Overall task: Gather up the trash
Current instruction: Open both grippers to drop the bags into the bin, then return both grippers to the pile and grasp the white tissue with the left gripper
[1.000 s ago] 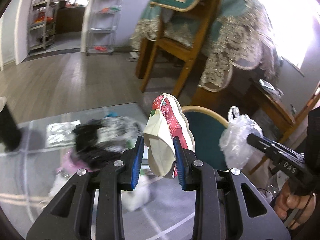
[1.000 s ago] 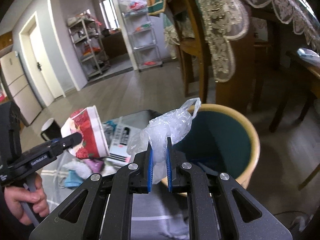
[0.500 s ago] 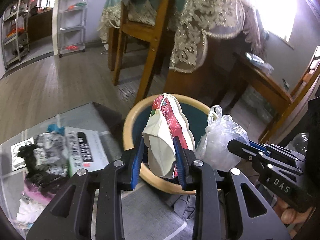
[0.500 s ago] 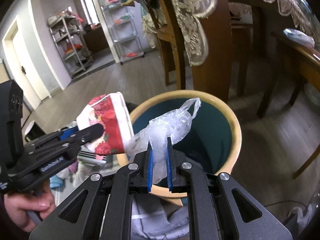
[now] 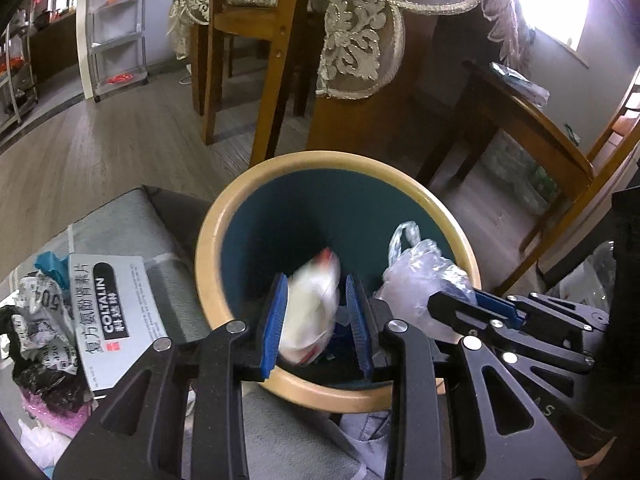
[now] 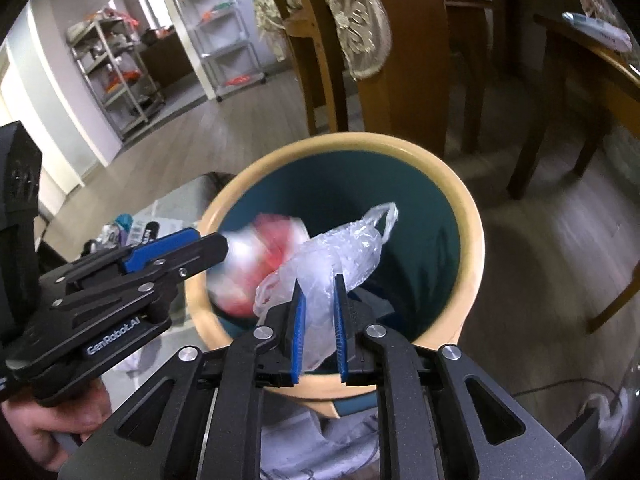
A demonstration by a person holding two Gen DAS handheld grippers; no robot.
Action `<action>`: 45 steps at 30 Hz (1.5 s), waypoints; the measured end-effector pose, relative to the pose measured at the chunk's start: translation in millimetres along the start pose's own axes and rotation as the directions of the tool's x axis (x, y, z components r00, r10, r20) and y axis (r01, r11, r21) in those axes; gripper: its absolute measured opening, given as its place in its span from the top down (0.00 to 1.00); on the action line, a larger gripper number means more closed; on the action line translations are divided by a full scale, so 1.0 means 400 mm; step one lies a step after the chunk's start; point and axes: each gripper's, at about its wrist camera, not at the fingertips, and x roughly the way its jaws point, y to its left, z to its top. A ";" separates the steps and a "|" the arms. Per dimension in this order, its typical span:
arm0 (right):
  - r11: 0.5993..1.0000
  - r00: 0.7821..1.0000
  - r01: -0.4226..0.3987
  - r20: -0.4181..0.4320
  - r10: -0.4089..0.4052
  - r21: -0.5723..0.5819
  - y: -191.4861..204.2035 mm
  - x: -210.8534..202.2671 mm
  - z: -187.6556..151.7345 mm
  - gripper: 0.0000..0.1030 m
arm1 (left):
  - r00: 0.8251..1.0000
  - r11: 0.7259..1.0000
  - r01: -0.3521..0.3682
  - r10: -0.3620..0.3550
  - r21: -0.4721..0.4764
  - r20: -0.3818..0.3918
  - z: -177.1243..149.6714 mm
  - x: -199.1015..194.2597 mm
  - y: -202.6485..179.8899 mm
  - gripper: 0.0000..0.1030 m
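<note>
A round bin (image 5: 208, 240) with a tan rim and teal inside stands below both grippers; it also shows in the right wrist view (image 6: 472, 216). My left gripper (image 5: 316, 320) is open above the bin's near rim. A red-and-white paper cup (image 5: 310, 312) is blurred between its fingers, dropping into the bin; it also shows in the right wrist view (image 6: 256, 264). My right gripper (image 6: 319, 328) has its jaws slightly apart around a clear plastic bag (image 6: 340, 256), which hangs over the bin mouth. The bag also shows in the left wrist view (image 5: 416, 284).
More trash lies on the grey surface to the left: a white medicine box (image 5: 112, 312), crumpled wrappers (image 5: 36, 320) and pink plastic (image 5: 52, 408). Wooden chair legs (image 5: 276, 60) and a lace tablecloth (image 5: 360, 32) stand behind the bin. A wooden bench (image 5: 520, 120) is at right.
Both grippers moved over the bin. My left gripper's jaws opened and the paper cup slipped down from them. My right gripper's jaws widened a little around the plastic bag.
</note>
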 end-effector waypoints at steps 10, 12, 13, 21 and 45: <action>0.999 1.000 0.006 0.019 -0.006 0.032 -0.011 -0.010 0.005 0.64 | 0.999 0.999 0.013 -0.012 -0.030 0.036 -0.001 -0.052 0.018 0.55; 1.000 1.000 0.002 0.028 -0.003 0.031 -0.005 -0.016 0.004 0.59 | 0.998 0.999 0.007 -0.005 -0.041 0.060 -0.005 -0.085 0.033 0.45; 1.000 0.999 -0.005 0.039 0.004 0.028 -0.001 -0.023 0.005 0.56 | 0.998 0.999 0.003 0.000 -0.044 0.068 -0.006 -0.097 0.039 0.41; 0.999 0.996 -0.031 0.082 0.033 -0.017 0.051 -0.059 0.001 0.35 | 0.991 0.995 -0.053 0.063 -0.087 0.119 -0.051 -0.220 0.131 0.27; 0.961 0.982 -0.176 0.025 0.186 -0.216 0.281 -0.066 -0.070 0.18 | 0.954 0.936 -0.275 0.295 -0.221 0.058 -0.261 -0.430 0.420 0.23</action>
